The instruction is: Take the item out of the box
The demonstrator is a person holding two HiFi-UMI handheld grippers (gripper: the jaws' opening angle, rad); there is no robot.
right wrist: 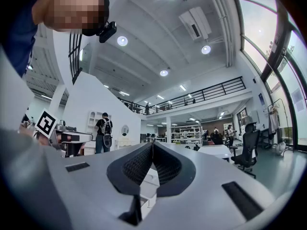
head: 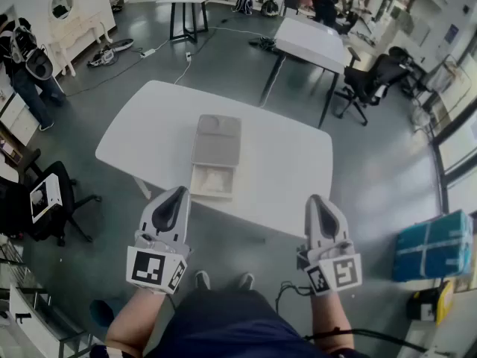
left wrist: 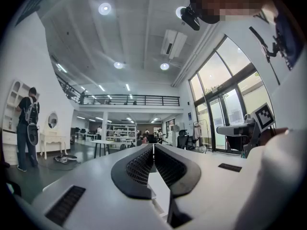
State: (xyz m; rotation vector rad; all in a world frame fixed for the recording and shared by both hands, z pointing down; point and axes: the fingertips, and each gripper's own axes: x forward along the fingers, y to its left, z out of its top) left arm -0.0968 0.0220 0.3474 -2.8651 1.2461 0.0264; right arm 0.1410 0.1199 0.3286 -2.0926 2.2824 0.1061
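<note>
A flat beige box (head: pixel 215 182) lies open on the white table (head: pixel 283 177). Its lid (head: pixel 217 139) is folded back on the far side, and a pale item (head: pixel 213 179) rests in the tray. My left gripper (head: pixel 179 192) hovers at the table's near edge, just left of the box, with its jaws shut and nothing between them. The right gripper (head: pixel 316 199) is held further right, over the near edge, also shut and empty. In the left gripper view the left gripper (left wrist: pixel 153 145) has its tips together. In the right gripper view the right gripper (right wrist: pixel 152 143) does too.
A black office chair (head: pixel 46 201) stands at the left. A person (head: pixel 24 64) stands by shelves at the far left. Another white table (head: pixel 311 42) and chairs (head: pixel 369 80) are beyond. A blue wrapped bundle (head: pixel 434 245) lies on the floor at the right.
</note>
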